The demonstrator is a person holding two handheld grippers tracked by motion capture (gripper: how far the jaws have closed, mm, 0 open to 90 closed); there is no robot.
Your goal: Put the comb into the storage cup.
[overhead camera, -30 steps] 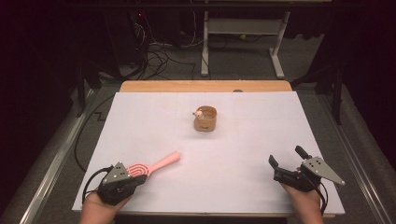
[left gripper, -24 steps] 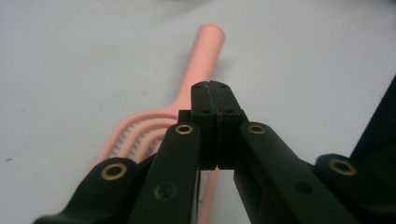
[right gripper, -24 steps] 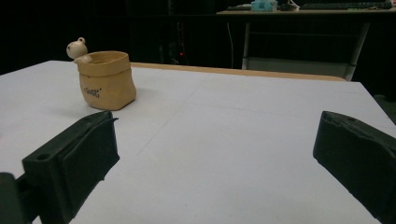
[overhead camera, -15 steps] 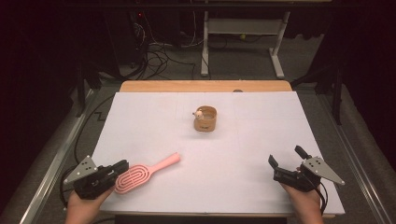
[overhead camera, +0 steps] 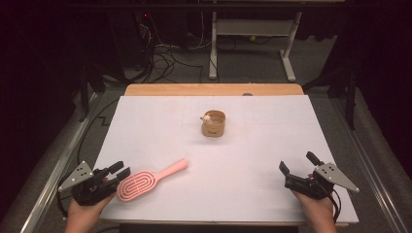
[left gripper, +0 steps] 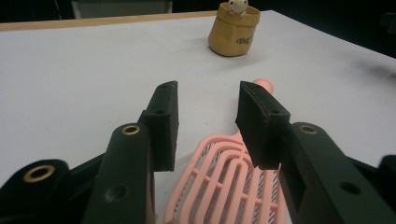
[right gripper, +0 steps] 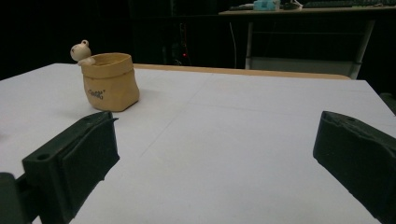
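Observation:
A pink hairbrush (overhead camera: 145, 180) lies flat on the white table cover (overhead camera: 252, 145) near the front left, handle pointing right and away. My left gripper (overhead camera: 119, 171) sits just left of the brush head and is open; its jaws have just been opening, and nothing is pressed between them. In the left gripper view the brush head (left gripper: 224, 186) lies low beneath the parted jaws of the left gripper (left gripper: 208, 100). A tan pot with a small white figure on its rim (overhead camera: 214, 124) stands mid-table. My right gripper (overhead camera: 296, 162) rests at the front right, wide open and empty (right gripper: 217, 123).
The tan pot (right gripper: 109, 81) stands far ahead of both grippers (left gripper: 233, 30). A wooden table edge (overhead camera: 214, 90) shows beyond the white cover. On the dark floor behind lie cables and a white desk frame (overhead camera: 250, 29).
My left gripper has drawn back to the left off the brush head and its jaws have parted, leaving the brush on the table. The right gripper has stayed still.

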